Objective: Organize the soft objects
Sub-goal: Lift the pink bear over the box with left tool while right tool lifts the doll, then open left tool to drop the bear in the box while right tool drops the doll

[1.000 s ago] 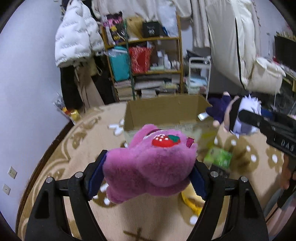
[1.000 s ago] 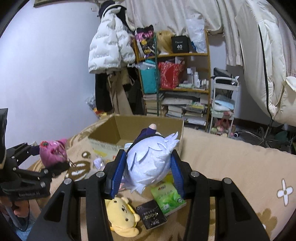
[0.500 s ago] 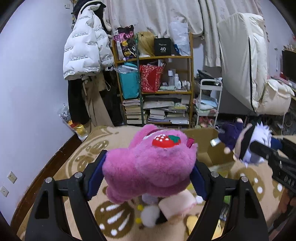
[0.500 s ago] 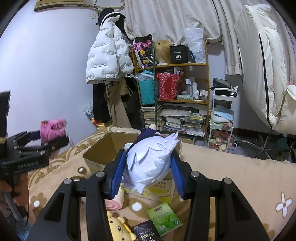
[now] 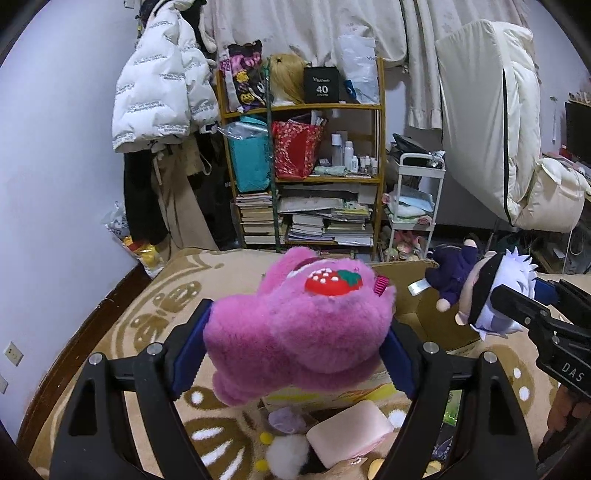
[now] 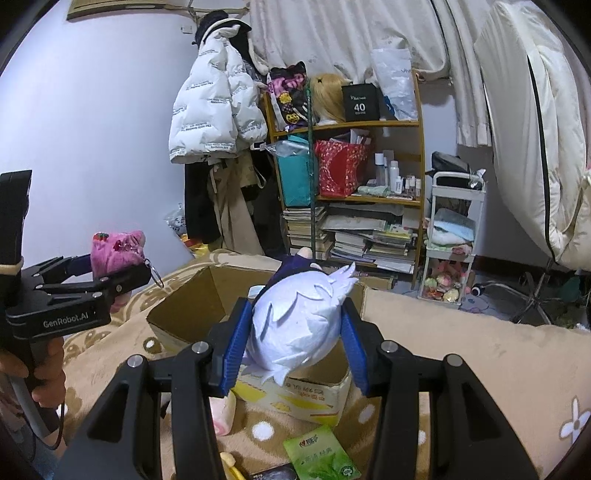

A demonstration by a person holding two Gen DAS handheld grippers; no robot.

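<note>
A lived-in bedroom: patterned bed, puffer coat hung up, crammed shelf (books stacked low), curtains.

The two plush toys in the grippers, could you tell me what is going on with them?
A person holds a tool in each hand. The left tool is shut on a pink plush toy with a strawberry patch; the right tool is shut on a white-haired plush doll. Both toys are held in the air near an open cardboard box on the patterned blanket. More soft items lie in front of the box.

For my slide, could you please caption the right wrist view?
Right gripper holds a white-haired plush doll above an open cardboard box.
</note>
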